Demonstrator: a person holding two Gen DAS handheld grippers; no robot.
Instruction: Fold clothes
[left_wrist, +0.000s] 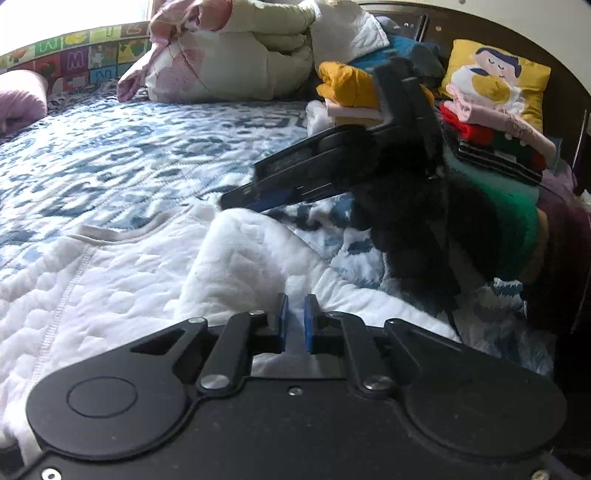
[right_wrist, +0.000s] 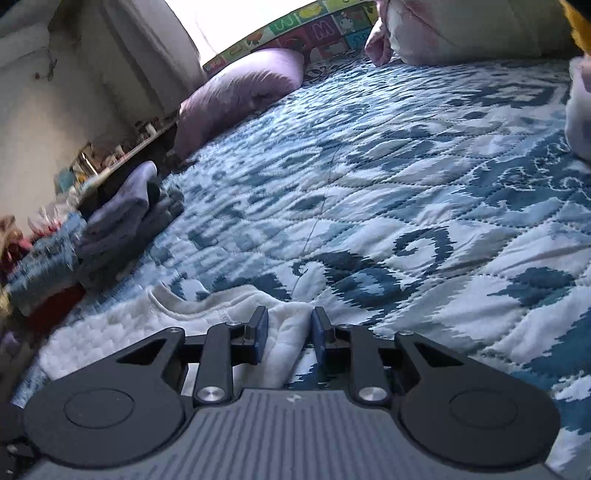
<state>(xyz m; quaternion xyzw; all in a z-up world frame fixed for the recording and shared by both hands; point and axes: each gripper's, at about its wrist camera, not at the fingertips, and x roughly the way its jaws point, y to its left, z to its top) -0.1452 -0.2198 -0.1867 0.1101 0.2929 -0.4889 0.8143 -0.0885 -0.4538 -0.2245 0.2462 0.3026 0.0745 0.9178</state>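
Observation:
A white quilted garment (left_wrist: 129, 273) lies spread on the blue-and-white patterned bedspread (left_wrist: 122, 147). My left gripper (left_wrist: 295, 314) sits low over the garment with its blue pads a narrow gap apart and white fabric showing between them. My right gripper (right_wrist: 288, 332) is open, with the garment's edge (right_wrist: 184, 306) lying between and under its pads. The right gripper also shows in the left wrist view (left_wrist: 255, 195), held by a black-gloved hand, its fingertips touching the garment's raised fold.
A stack of folded clothes (left_wrist: 495, 136) and a yellow cushion (left_wrist: 495, 74) sit at the right. Bundled bedding (left_wrist: 229, 55) and a purple pillow (right_wrist: 236, 92) lie at the head of the bed. A cluttered shelf (right_wrist: 110, 162) borders the bed's left side.

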